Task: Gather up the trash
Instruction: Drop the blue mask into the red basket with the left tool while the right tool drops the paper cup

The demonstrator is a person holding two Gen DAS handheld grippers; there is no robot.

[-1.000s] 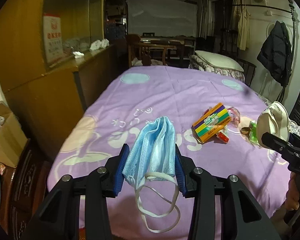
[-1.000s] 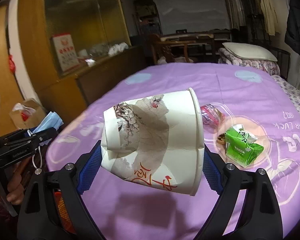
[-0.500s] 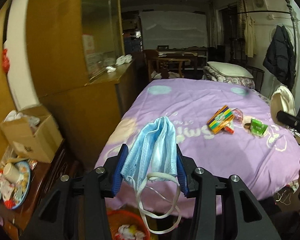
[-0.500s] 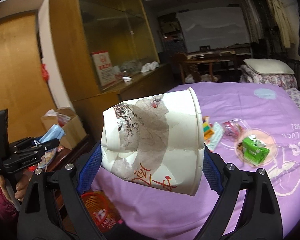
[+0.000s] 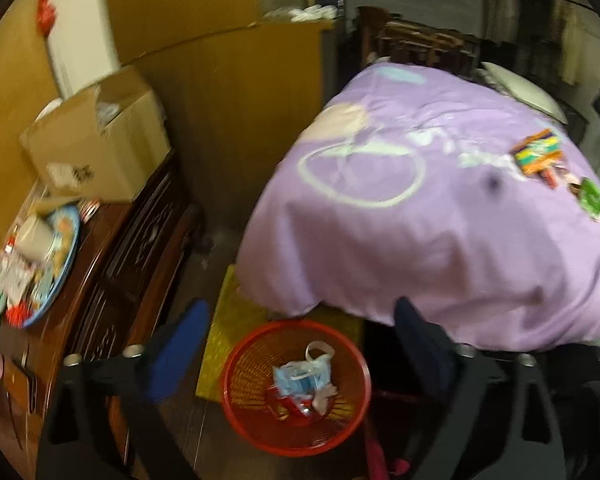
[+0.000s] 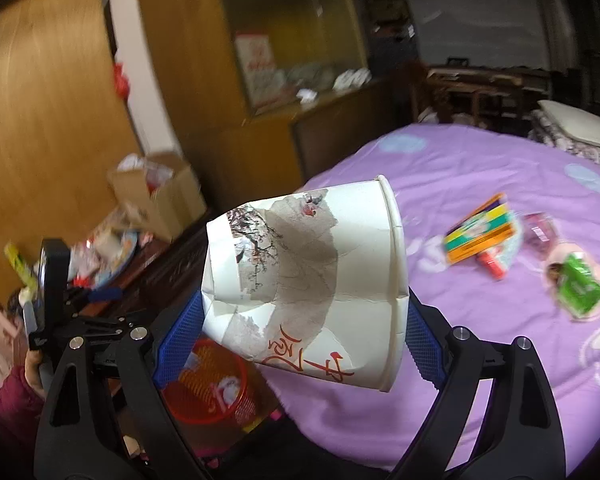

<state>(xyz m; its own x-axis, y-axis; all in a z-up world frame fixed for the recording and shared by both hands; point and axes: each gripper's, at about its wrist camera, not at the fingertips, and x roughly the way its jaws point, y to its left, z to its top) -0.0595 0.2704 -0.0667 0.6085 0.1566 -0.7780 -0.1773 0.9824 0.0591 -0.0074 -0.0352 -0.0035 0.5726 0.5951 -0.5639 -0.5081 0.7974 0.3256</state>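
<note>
The round red mesh plastic waste basket (image 6: 208,384) stands on the floor by the foot of the purple-quilted bed (image 6: 500,184), below and left of the right claw (image 6: 300,332), whose pads clamp a crumpled white paper cup (image 6: 308,280), lying sideways, rim rightward. The left claw (image 5: 300,344) is opening, empty, over the basket, where a blue face mask (image 5: 300,378) lies

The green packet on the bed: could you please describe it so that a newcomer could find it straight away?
Start at the purple bedspread and find the cluster of litter lying on it. The green packet is the item furthest right in the right wrist view, beside a rainbow-striped box and a pinkish wrapper. It is the only bright green thing there.
</note>
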